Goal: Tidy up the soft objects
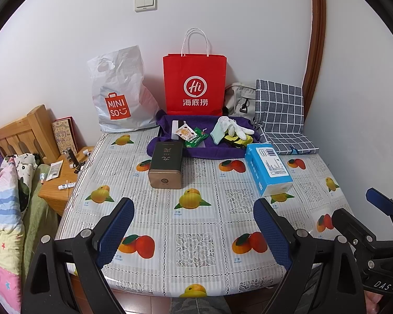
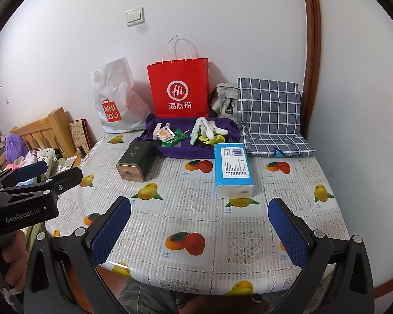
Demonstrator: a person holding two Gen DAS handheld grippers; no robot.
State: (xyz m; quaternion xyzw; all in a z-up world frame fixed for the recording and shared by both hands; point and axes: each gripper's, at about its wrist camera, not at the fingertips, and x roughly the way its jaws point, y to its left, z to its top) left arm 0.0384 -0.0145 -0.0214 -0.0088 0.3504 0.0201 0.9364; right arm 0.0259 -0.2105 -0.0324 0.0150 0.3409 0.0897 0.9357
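A purple cloth tray point(image 1: 170, 123) point(image 2: 224, 127) lies at the table's back. In it are white gloves point(image 1: 233, 127) point(image 2: 209, 128), a pale blue cloth point(image 1: 217, 134), a yellow-black soft item point(image 1: 237, 141) point(image 2: 213, 139), a green packet point(image 1: 195, 140) point(image 2: 174, 138) and a small orange-print card point(image 1: 184, 133) point(image 2: 163, 134). A blue tissue pack point(image 1: 268, 168) point(image 2: 233, 174) lies in front of it. My left gripper point(image 1: 194, 230) is open and empty above the table's near edge. My right gripper point(image 2: 199, 230) is open and empty too, and shows at the right of the left wrist view point(image 1: 380, 204).
A dark tea tin point(image 1: 166, 168) point(image 2: 135, 161) lies left of the tissue pack. A red paper bag point(image 1: 195, 83) point(image 2: 179, 87), a white MINISO bag point(image 1: 120, 96) point(image 2: 115, 102), a grey bag point(image 1: 237, 98) and a checked cushion point(image 1: 280, 110) point(image 2: 268, 112) stand at the wall. A bed and nightstand point(image 1: 57, 180) are left.
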